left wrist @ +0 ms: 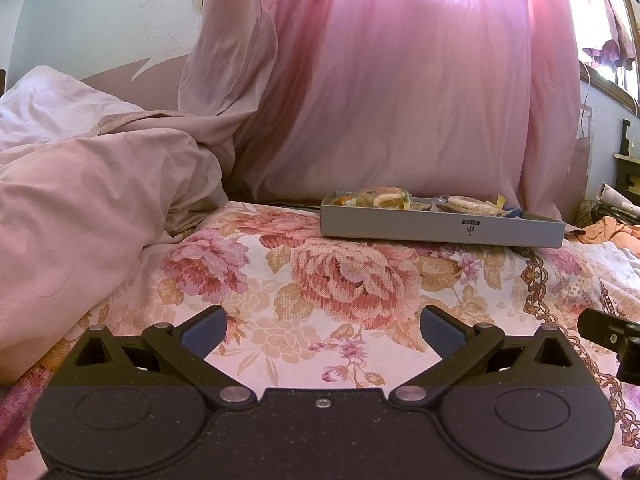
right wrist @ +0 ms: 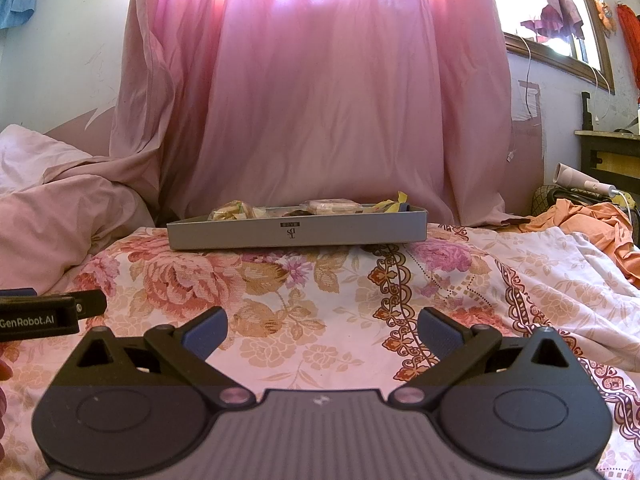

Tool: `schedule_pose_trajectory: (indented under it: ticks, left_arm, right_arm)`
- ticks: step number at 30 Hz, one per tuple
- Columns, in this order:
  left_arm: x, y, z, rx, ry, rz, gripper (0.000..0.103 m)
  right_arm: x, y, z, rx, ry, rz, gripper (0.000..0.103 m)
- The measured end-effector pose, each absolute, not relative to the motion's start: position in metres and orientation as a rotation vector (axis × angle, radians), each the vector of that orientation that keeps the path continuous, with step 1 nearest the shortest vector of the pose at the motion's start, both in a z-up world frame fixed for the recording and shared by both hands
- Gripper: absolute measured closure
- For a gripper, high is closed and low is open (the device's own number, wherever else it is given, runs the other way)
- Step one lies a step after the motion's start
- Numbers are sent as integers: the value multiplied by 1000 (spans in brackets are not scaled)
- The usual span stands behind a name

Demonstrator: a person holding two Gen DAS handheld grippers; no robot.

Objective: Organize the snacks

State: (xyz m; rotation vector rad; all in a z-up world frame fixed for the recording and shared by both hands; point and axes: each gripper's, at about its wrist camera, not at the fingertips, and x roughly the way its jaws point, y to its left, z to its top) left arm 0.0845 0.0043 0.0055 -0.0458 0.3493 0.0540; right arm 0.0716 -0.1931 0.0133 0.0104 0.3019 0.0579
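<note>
A shallow grey box [left wrist: 440, 230] rests on the flowered bedsheet ahead, holding several wrapped snacks [left wrist: 384, 198]. The right wrist view shows the same grey box [right wrist: 296, 234] with snack packets [right wrist: 330, 206] poking above its rim. My left gripper [left wrist: 322, 330] hovers low over the sheet, well short of the box, open with nothing between its blue pads. My right gripper [right wrist: 322, 330] is likewise open and empty, about the same distance from the box. The left gripper's side [right wrist: 48, 314] shows at the left edge of the right wrist view.
A pink curtain [left wrist: 400, 80] hangs just behind the box. A rumpled pink duvet [left wrist: 80, 208] is piled on the left. Orange cloth [right wrist: 588, 220] and a white hair dryer [right wrist: 580, 178] lie at the right, by a dark shelf [right wrist: 612, 152].
</note>
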Motion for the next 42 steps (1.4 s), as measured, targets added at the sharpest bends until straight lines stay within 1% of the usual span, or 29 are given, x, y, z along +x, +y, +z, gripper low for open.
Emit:
schedule_pose_trajectory:
  ticks: [25, 42]
  left_arm:
    - [84, 4, 5, -47, 348, 52, 1]
    - [86, 1, 11, -66, 377, 40, 1]
  right_arm:
    - [71, -193, 13, 10, 301, 58, 0]
    - [72, -193, 11, 11, 305, 58, 0]
